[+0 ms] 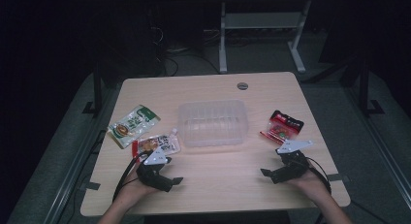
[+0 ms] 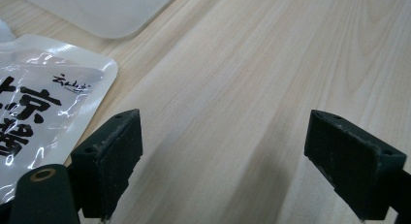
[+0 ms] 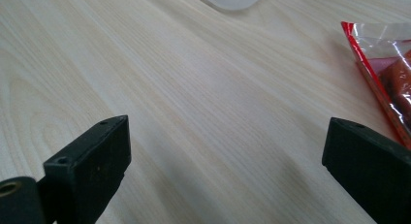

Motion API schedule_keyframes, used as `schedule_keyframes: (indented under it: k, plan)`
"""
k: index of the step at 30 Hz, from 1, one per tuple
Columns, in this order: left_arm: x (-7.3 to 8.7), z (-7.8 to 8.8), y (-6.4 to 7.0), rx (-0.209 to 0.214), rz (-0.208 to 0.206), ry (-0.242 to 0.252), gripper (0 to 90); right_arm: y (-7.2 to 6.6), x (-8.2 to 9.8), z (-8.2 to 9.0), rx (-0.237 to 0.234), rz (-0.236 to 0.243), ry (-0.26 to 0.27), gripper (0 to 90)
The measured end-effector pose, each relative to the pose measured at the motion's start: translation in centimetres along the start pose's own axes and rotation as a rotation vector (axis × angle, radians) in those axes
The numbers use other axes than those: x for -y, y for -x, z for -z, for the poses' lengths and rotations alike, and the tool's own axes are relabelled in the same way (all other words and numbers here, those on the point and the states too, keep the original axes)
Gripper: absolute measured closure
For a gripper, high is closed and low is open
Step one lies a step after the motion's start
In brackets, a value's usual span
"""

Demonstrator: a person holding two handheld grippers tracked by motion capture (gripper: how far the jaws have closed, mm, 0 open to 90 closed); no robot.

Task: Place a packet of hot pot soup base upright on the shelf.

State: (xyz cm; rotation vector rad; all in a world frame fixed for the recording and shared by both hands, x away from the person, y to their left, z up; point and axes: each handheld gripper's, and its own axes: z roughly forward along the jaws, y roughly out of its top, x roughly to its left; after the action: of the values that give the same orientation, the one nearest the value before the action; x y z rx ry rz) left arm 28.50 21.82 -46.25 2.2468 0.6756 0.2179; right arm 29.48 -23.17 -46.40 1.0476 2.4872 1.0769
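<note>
Both my grippers low over the desk [image 1: 218,175], fingers apart, nothing held.

Far left: green snack packet [image 1: 133,125] flat on the desk. Just beside it, the white sauce pouch [image 1: 157,145] with black lettering, lying right by my left gripper [image 1: 167,181]; fingers [image 2: 109,163] spread wide, bare wood between them, pouch edge next to the left-hand finger. Centre: clear plastic tub [image 1: 213,123], upright, nothing in it. Right of it: red snack packet [image 1: 281,127], near my right gripper [image 1: 271,174]; fingers [image 3: 92,168] also wide apart over bare wood, packet's corner just beyond the right-hand finger.
</note>
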Motion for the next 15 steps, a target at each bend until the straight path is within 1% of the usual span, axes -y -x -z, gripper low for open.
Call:
schedule_keyframes:
  k: [1,2,4,5,7,8,9,10,12,13,14,15]
  plan:
    - [0.0,0.0,0.0,-0.001,0.005,0.004,13.0,0.0,0.0,0.1,0.000,-0.001,0.001,2.9]
    - [-0.1,0.1,0.0,-0.003,-0.002,-0.003,13.0,0.1,-0.1,0.1,0.000,0.003,0.002,3.0]
    - [-0.1,0.2,-0.1,-0.003,-0.001,-0.006,13.0,0.1,-0.2,0.3,0.004,-0.002,-0.002,3.4]
    - [-0.1,0.2,-0.1,-0.002,0.004,-0.003,13.0,0.4,-0.6,0.5,-0.001,-0.001,-0.003,6.8]
    - [-0.1,0.3,-0.2,0.000,0.017,0.008,13.0,0.6,-0.8,0.6,-0.002,-0.001,-0.011,7.6]
    - [-0.1,0.4,-0.2,0.002,0.020,0.017,13.0,0.7,-1.0,0.6,-0.001,-0.004,-0.004,9.7]
    - [-0.1,0.4,-0.2,0.004,0.023,0.019,13.1,0.8,-1.2,0.7,0.008,0.002,-0.002,13.3]
    - [-0.2,0.5,-0.2,0.005,0.021,0.016,13.0,1.2,-1.5,0.8,0.041,0.003,-0.001,14.5]
    - [-0.2,0.5,-0.2,0.006,0.016,0.012,13.1,1.7,-1.9,0.8,0.058,-0.009,-0.001,17.8]
    - [-0.3,0.6,-0.1,0.006,0.007,0.009,13.1,2.0,-2.1,0.9,0.066,-0.018,0.004,20.0]
    - [-0.3,0.6,-0.1,0.006,0.007,0.009,13.2,2.0,-2.1,0.9,0.066,-0.018,0.004,20.0]
    - [-0.3,0.6,0.0,0.003,0.009,0.012,13.2,2.3,-2.2,1.0,0.077,-0.021,0.014,20.3]
